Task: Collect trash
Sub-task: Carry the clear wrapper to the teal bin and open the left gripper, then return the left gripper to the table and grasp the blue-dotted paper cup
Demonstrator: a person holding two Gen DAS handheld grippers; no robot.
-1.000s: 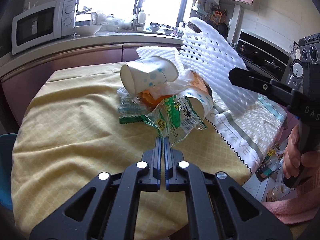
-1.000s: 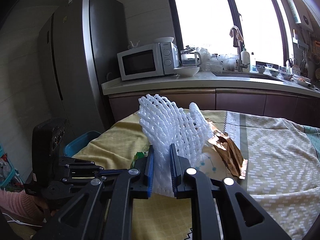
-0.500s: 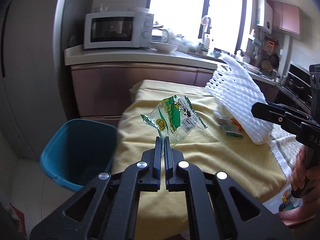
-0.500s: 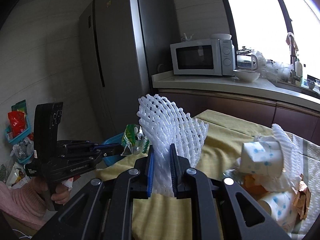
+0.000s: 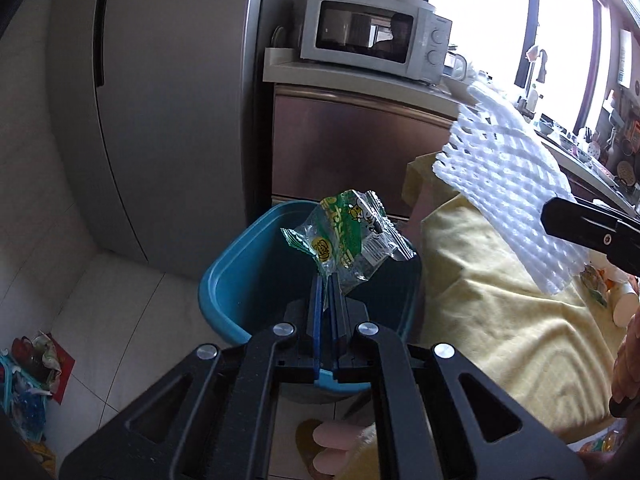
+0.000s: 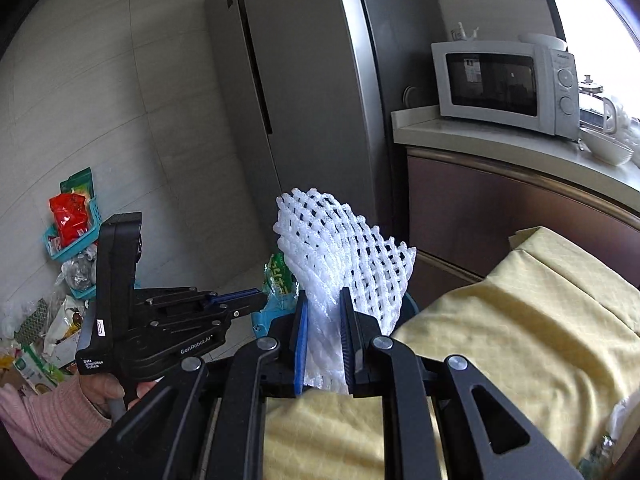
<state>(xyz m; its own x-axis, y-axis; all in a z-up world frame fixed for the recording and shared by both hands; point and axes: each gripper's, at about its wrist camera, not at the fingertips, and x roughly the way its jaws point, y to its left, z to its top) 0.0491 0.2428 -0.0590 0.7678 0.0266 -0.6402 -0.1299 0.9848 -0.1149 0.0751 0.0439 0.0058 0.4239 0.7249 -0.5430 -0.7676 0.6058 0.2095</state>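
My left gripper [image 5: 326, 280] is shut on a clear green snack wrapper [image 5: 348, 236], which hangs over the open teal bin [image 5: 224, 280] on the floor beside the table. My right gripper [image 6: 325, 300] is shut on a white foam fruit net [image 6: 344, 248], held above the table's left edge; the net [image 5: 508, 184] also shows at the right of the left wrist view. The left gripper [image 6: 256, 300] and the wrapper [image 6: 280, 276] appear at the lower left of the right wrist view, where the bin is almost wholly hidden behind the net.
A yellow cloth covers the table [image 5: 500, 300]. More trash [image 5: 600, 292] lies at its far right. A grey fridge [image 5: 160, 100] stands behind the bin, with a microwave [image 5: 376, 36] on the counter. Bags and baskets [image 6: 72, 232] clutter the floor at the wall.
Both grippers swung left from over the table's trash pile to the table's edge. The wrapper now hangs above the bin and the foam net follows just to its right.
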